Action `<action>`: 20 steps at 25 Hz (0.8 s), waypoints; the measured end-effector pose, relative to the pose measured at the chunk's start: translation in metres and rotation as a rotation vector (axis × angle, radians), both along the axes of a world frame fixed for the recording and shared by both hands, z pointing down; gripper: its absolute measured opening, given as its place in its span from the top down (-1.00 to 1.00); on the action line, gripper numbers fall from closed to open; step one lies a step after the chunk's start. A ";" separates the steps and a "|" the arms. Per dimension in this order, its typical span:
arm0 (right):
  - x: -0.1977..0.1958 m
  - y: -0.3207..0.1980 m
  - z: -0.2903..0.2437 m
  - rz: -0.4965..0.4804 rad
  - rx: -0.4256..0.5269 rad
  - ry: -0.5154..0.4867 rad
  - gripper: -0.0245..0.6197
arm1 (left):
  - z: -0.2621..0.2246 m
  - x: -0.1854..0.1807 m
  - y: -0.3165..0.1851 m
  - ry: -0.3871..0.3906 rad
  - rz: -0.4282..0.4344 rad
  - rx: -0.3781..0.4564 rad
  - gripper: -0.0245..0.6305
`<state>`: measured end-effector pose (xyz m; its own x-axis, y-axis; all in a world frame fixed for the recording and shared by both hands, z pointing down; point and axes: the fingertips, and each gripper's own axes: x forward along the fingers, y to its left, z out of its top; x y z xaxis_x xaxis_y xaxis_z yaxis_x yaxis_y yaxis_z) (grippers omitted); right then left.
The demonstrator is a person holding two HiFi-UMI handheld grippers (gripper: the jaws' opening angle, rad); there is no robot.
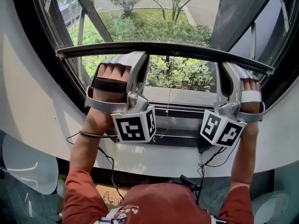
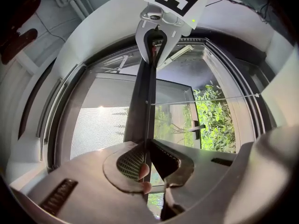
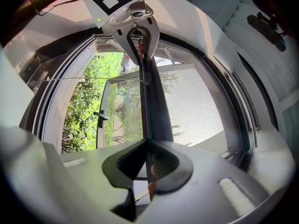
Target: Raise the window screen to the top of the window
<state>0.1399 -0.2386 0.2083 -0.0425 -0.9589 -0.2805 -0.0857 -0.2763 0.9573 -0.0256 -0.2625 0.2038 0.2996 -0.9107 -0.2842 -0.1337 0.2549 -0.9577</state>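
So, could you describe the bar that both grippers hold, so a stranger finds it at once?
Look at the big window with green bushes outside. One thin dark bar crosses it from side to side, with the left gripper and the right gripper both clamped on it. Unlike the fixed frame bars, it carries grey mesh along one edge.
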 end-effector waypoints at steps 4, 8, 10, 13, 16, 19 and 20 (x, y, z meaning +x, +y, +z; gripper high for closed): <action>0.001 -0.003 -0.031 0.023 0.030 0.021 0.79 | -0.030 0.001 -0.003 -0.024 -0.018 0.023 0.79; 0.002 -0.004 -0.038 0.032 0.064 0.048 0.79 | -0.041 0.002 -0.003 -0.054 -0.031 0.071 0.79; 0.002 -0.004 -0.041 0.040 0.080 0.065 0.79 | -0.045 0.002 -0.003 -0.069 -0.040 0.094 0.79; 0.003 -0.005 -0.057 0.056 0.108 0.092 0.79 | -0.062 0.003 -0.003 -0.082 -0.049 0.119 0.78; 0.004 -0.006 -0.081 0.074 0.128 0.113 0.79 | -0.085 0.004 -0.003 -0.093 -0.063 0.138 0.78; 0.003 -0.006 -0.098 0.090 0.146 0.132 0.79 | -0.101 0.004 -0.003 -0.101 -0.068 0.158 0.78; 0.003 -0.006 -0.101 0.094 0.155 0.137 0.79 | -0.105 0.004 -0.004 -0.100 -0.067 0.167 0.78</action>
